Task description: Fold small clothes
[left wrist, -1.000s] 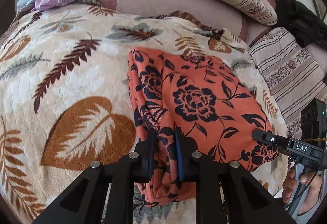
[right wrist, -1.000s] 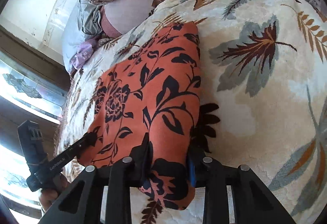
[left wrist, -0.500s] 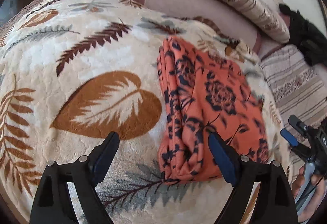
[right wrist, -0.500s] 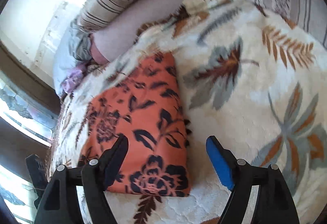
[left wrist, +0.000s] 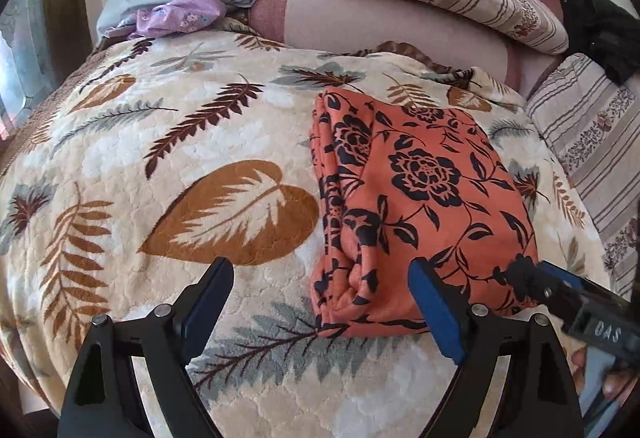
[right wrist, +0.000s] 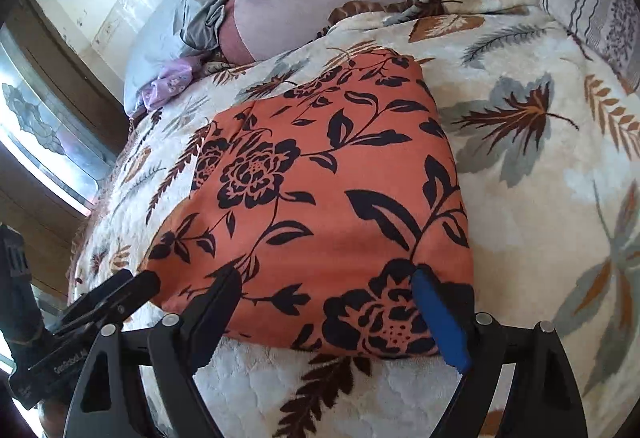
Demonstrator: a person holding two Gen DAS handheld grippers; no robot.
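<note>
The folded orange cloth with black flowers lies flat on the leaf-patterned blanket. Both the left gripper and right gripper have just opened their jaws wide; the cloth's near edge lies between each pair, untouched.

Left gripper no longer clamped on the orange floral garment: jaws just opened wide, cloth's near-left corner between them, untouched. Right gripper likewise released, jaws just spread over the near edge. Garment now lying folded, free.

Folded orange garment (on blanket)
</note>
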